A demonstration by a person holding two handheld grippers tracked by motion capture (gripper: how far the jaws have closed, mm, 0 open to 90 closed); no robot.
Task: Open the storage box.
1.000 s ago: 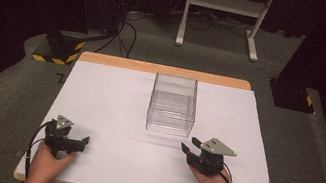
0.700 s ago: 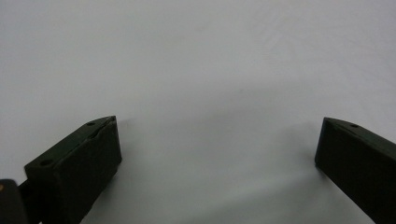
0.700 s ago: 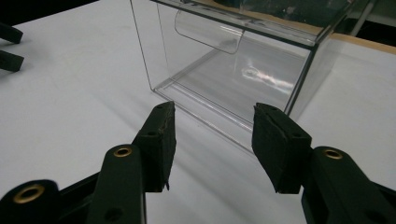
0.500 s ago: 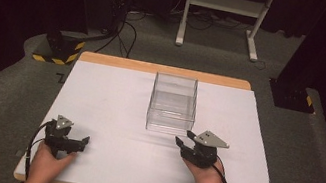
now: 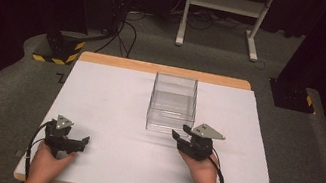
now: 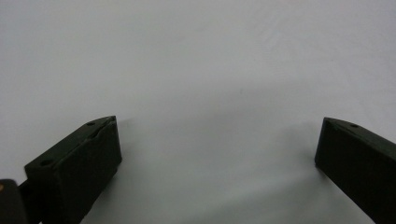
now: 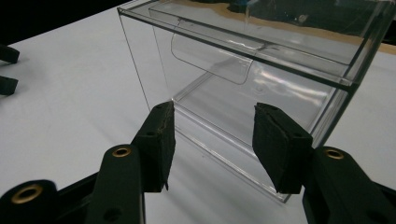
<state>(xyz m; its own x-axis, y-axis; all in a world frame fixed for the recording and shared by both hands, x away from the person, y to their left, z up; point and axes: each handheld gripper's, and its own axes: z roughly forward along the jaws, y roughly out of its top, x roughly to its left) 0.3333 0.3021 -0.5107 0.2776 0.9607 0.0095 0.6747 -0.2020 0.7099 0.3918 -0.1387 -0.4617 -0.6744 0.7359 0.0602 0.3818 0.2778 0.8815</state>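
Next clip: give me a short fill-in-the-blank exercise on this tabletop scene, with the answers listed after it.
1. The box on the white table cover is made of ____ plastic.
2. The box holds ____.
3. The gripper nearest the box is the ____ gripper.
4. The left gripper has its jaws ____.

Answers: clear; nothing; right; open

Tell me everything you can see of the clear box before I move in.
The clear box is a see-through, plastic-looking rectangular container, open at the top and empty. It stands upright on the white table cover, near the middle and toward the far edge. The right gripper view shows thin walls, a rim ledge and a curved tab under that rim. The right gripper sits open just before its near wall, apparently not touching.
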